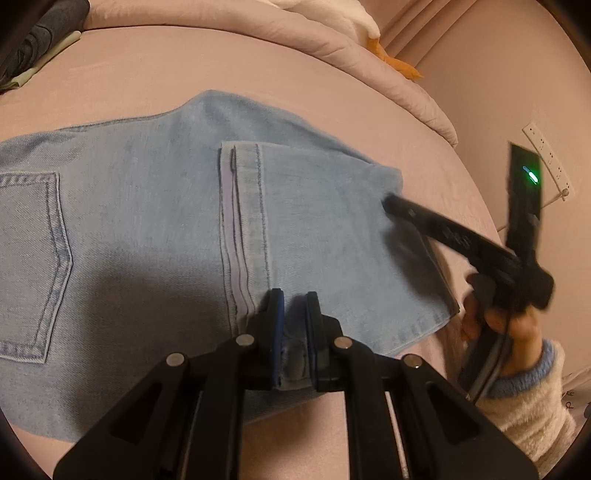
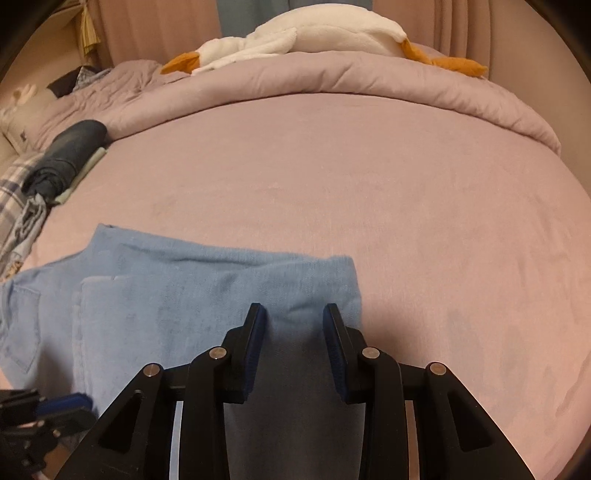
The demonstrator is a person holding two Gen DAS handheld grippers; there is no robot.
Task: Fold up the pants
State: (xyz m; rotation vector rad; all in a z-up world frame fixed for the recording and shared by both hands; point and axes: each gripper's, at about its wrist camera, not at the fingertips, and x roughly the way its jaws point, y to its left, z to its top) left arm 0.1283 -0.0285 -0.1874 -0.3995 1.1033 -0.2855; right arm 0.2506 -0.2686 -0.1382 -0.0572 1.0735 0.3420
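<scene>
Light blue jeans (image 1: pixel 147 221) lie folded on the pink bed sheet (image 1: pixel 258 66), with a back pocket (image 1: pixel 29 258) at the left and the hems (image 1: pixel 243 221) laid across the middle. My left gripper (image 1: pixel 294 306) is shut on the jeans' near edge, with denim bunched between its blue pads. In the right wrist view the jeans (image 2: pixel 184 295) fill the lower left. There my right gripper (image 2: pixel 294 317) hovers at their right fold with its jaws apart, the denim lying beneath the gap. The left wrist view shows that gripper (image 1: pixel 391 203) slanting down onto the fold, held by a hand (image 1: pixel 517 332) in a fluffy sleeve.
A rolled pink quilt (image 2: pixel 332 81) with a white plush goose (image 2: pixel 314 33) runs along the far side of the bed. Dark folded clothes (image 2: pixel 70 151) and a plaid cloth (image 2: pixel 14 195) sit at the far left. A power strip (image 1: pixel 546 155) hangs on the wall at the right.
</scene>
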